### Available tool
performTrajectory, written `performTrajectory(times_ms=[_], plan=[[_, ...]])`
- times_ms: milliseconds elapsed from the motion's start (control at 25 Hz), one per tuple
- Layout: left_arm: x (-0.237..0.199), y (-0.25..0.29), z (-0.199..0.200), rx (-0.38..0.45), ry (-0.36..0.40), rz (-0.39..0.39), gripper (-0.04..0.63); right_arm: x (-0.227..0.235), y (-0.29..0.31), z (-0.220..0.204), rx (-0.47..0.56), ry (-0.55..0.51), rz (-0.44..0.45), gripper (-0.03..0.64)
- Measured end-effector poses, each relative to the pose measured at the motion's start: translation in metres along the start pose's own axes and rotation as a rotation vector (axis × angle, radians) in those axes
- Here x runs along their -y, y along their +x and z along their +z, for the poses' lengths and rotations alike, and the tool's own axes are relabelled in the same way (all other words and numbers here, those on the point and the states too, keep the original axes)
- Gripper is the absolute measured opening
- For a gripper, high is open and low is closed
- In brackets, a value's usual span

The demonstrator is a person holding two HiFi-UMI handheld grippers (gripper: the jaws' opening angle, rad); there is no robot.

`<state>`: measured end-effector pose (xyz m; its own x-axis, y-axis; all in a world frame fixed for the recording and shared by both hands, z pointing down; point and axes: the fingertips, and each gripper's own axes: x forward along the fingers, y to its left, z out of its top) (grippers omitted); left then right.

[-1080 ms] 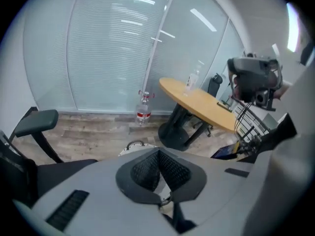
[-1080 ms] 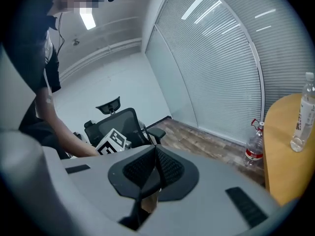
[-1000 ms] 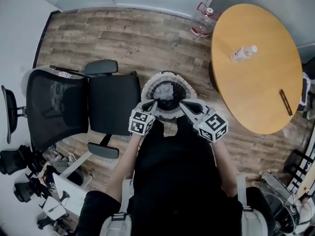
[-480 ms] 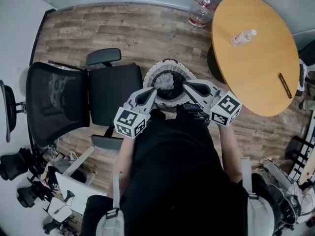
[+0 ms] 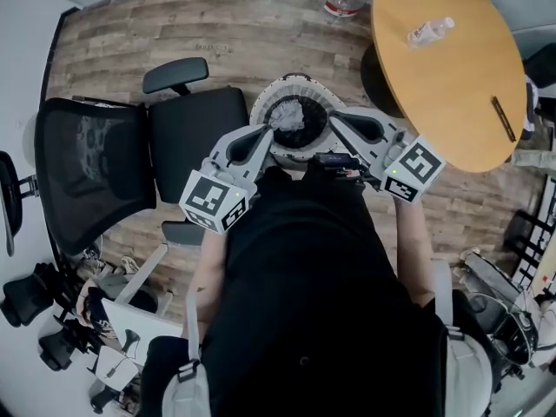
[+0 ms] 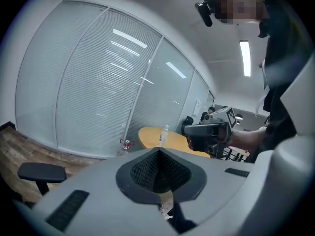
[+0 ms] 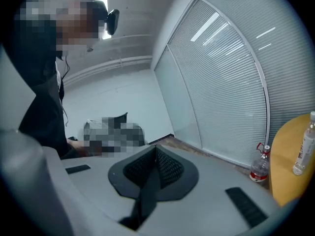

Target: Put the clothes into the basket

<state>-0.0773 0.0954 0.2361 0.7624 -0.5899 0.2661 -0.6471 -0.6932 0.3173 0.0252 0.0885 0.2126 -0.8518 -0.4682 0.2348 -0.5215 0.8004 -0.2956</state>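
The left tongs (image 6: 158,156) pinch a black garment (image 6: 181,224), right tongs (image 6: 193,131) beyond.

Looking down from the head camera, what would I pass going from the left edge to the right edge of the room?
In order: black mesh office chair → left gripper → white basket holding grey clothes → right gripper → round wooden table.

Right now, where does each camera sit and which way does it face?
Head view: on the person's head, facing steeply down at the basket; forearms, left tongs, right tongs show.
Left gripper view: on the left tongs, facing the glass wall and round table; torso at right.
Right gripper view: on the right tongs, shut on a black garment, facing the glass wall; torso at left.
Shared: all three show the round table and floor bottle.
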Motion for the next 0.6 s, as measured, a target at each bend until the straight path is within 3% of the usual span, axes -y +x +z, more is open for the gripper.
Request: performTrajectory(times_ms=[600], plan=[[-0.0039,-0.0023,0.0019,-0.006,0.006,-0.043,0.012,-0.0091,0.0093,0.0016,-0.024,-0.023,-0.026,0.015]])
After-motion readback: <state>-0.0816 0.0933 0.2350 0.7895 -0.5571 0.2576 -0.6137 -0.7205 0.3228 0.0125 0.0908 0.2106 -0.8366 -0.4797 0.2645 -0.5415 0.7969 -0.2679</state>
